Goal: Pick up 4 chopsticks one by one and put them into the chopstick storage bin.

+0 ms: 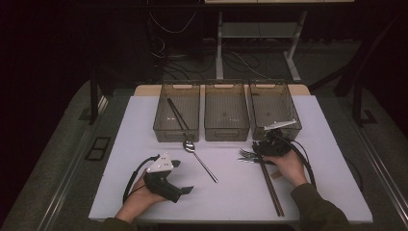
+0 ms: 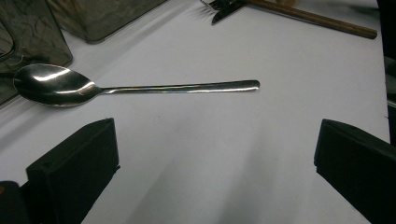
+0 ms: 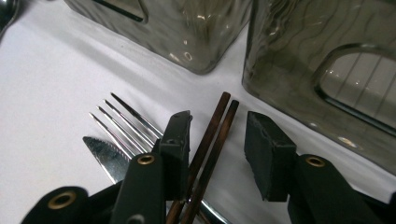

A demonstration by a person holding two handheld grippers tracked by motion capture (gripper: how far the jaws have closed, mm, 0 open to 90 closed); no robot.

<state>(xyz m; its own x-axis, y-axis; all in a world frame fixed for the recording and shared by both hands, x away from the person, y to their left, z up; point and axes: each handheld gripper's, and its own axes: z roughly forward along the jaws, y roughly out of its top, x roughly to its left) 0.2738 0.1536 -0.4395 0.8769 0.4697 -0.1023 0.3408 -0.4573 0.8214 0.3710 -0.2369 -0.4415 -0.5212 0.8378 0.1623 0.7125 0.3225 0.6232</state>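
Note:
A pair of brown chopsticks (image 3: 212, 140) lies on the white table, tips toward the bins, and runs toward the front edge in the high view (image 1: 272, 187). My right gripper (image 3: 218, 119) straddles their tips with its jaws apart; the sticks lie against the left pad (image 3: 177, 144), and a gap separates them from the other pad. It sits low over the table (image 1: 265, 144). A fork (image 3: 126, 121) and a knife (image 3: 105, 156) lie just beside the sticks. My left gripper (image 2: 217, 135) stands open and empty before a steel spoon (image 2: 116, 87), at the table's front left (image 1: 183, 176).
Three smoky clear bins stand in a row at the back: the left one (image 1: 176, 130) holds dark chopsticks, then the middle one (image 1: 226, 130) and the right one (image 1: 274, 103). The right bin's wall (image 3: 322, 70) rises close ahead of my right gripper. Table edges lie near both forearms.

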